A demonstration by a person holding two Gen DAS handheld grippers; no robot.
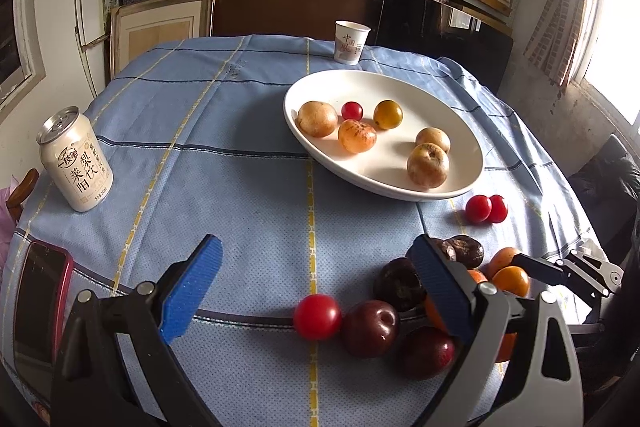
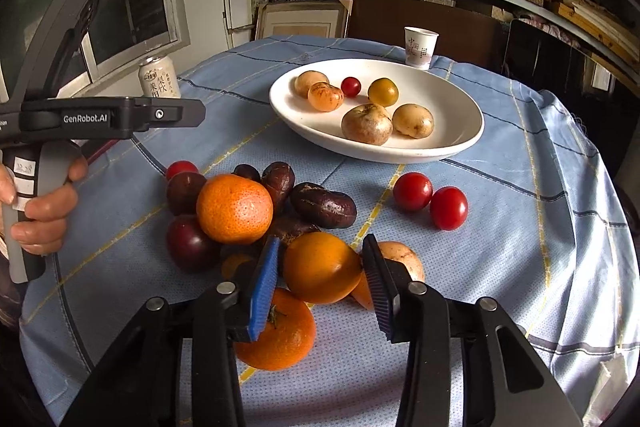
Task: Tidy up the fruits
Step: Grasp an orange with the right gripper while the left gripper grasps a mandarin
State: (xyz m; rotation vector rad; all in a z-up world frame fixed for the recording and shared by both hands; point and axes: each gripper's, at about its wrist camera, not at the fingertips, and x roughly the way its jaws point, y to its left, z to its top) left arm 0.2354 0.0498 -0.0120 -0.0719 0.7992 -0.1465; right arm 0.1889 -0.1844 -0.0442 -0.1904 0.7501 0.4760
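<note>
The right gripper (image 2: 320, 269) has a smooth orange fruit (image 2: 322, 273) between its blue pads (image 2: 265, 287). Both pads lie against the fruit's sides, so it is clamped on it. Under the left pad a tangerine (image 2: 276, 331) is half covered. Just past the right pad a pale fruit (image 2: 404, 257) shows only in part, and an orange sliver below it is hard to identify.

Ahead and left of this gripper sits the heap: a large tangerine (image 2: 234, 209), dark plums (image 2: 188, 245) and wrinkled dark fruits (image 2: 323, 210), packed touching, with some buried and unclear. Ahead and right, two red tomatoes (image 2: 430, 199) touch each other on bare blue tablecloth (image 2: 540, 227), with open cloth around them.

The left gripper (image 1: 316, 287) stands wide apart, with nothing between its pads. A red tomato (image 1: 317, 316) lies just before it; its right finger hides part of the heap. A phone (image 1: 38, 295) lies at its left, cut by the frame. A hand (image 2: 44, 211) holds its handle.

Farther on, the white plate (image 2: 460, 143) holds six fruits, and the cloth before it is free. A can (image 1: 76, 165) stands far left and a paper cup (image 1: 351, 41) is beyond the plate, near the table's far edge.
</note>
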